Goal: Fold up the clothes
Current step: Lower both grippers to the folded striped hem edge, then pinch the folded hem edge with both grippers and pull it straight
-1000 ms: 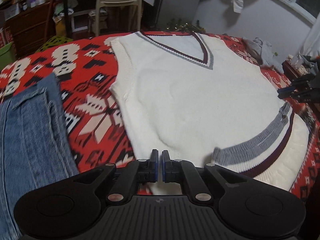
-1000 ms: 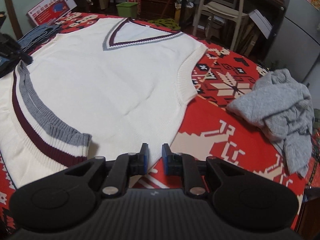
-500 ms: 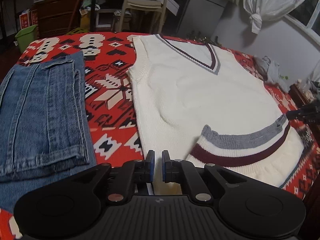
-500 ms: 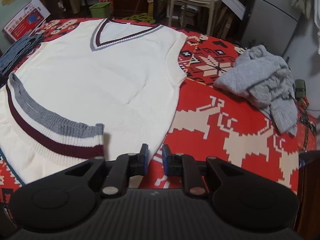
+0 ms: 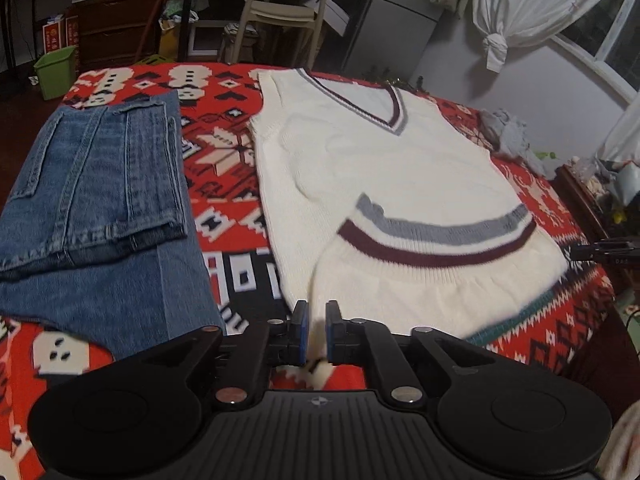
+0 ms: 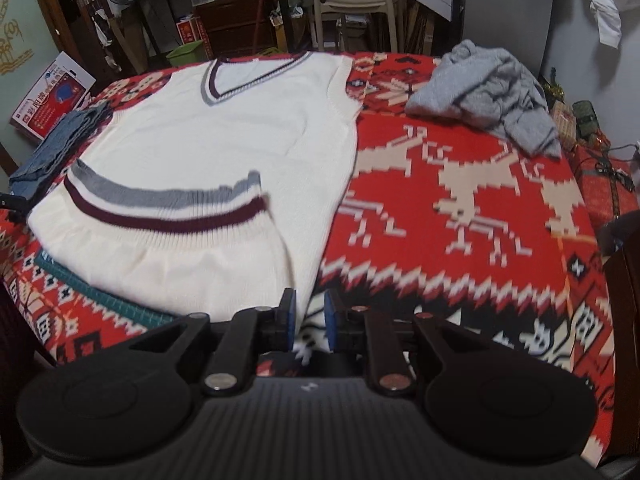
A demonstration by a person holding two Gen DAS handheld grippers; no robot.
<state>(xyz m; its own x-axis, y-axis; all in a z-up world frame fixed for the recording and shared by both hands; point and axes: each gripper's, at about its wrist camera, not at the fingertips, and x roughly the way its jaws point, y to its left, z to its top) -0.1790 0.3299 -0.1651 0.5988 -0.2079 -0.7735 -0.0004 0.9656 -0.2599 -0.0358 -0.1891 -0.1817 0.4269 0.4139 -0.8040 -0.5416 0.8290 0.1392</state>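
Vest [image 5: 372,176], hem folded up, ahead of both tongs | left gripper [image 5: 316,334] slightly parted, empty | right gripper [image 6: 310,326] parted, empty | jeans [image 5: 92,196] left of left gripper

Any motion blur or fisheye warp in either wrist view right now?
Left wrist: cream vest hem stripes are smeared and the red patterned blanket is soft near the left gripper; jeans fairly sharp; room lines bow at the edges. Right wrist: stripes and nearby blanket pattern smeared, grey sweater sharper; right gripper crisp.

Jeans [image 5: 92,184] cut off at left (vest [image 5: 420,292] hem motion-blurred).
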